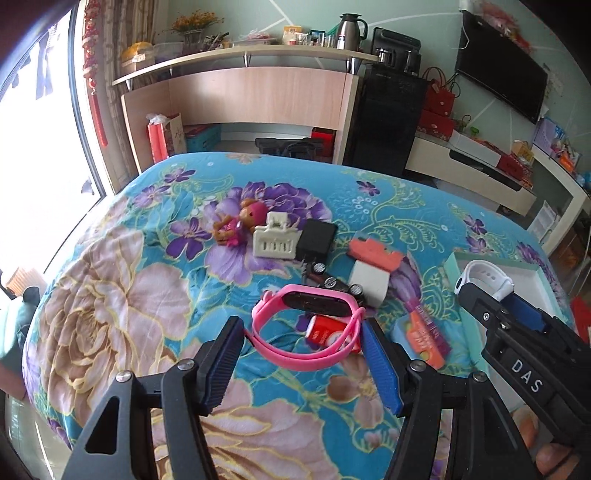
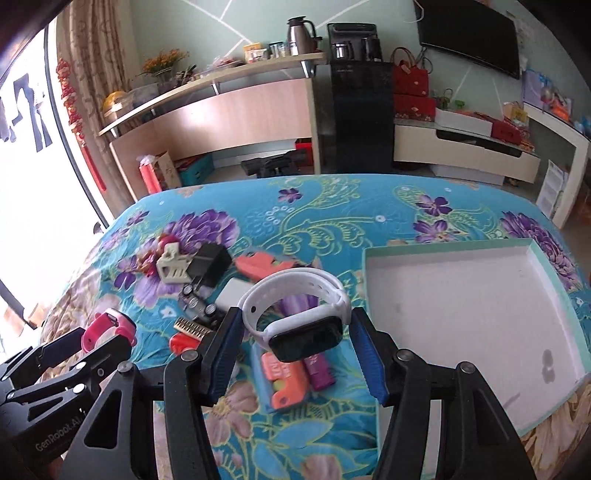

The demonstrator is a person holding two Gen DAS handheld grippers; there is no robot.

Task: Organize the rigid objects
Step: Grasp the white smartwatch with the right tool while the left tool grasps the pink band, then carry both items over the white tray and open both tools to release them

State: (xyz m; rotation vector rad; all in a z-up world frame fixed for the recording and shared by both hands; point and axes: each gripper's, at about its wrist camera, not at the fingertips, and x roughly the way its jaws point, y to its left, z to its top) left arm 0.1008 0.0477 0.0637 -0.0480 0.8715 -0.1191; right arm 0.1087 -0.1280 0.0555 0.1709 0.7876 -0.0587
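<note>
The left gripper (image 1: 303,334) pinches the pink watch (image 1: 306,325) by its looped strap, and the right gripper (image 2: 295,332) pinches the white watch (image 2: 299,317) the same way — both watches lifted clear of the clutter on the floral bedspread (image 2: 332,221). The shallow white tray (image 2: 546,288) lies to the right, nearest the white watch, likely where both belong — the right should go first.

- Floral bedspread (image 1: 110,295) in turquoise, purple and beige, covering the work surface.
- Wooden desk (image 1: 258,96) beyond the far edge, with raised shelf.
- Steel thermos jug (image 1: 349,31) upright on the shelf, near yellow flowers (image 1: 192,22).
- Black water dispenser (image 2: 360,110) just right of the desk.
- Wall-mounted television (image 2: 471,33) at upper right.
- Red gift bags (image 2: 410,83) beside the dispenser.
</note>
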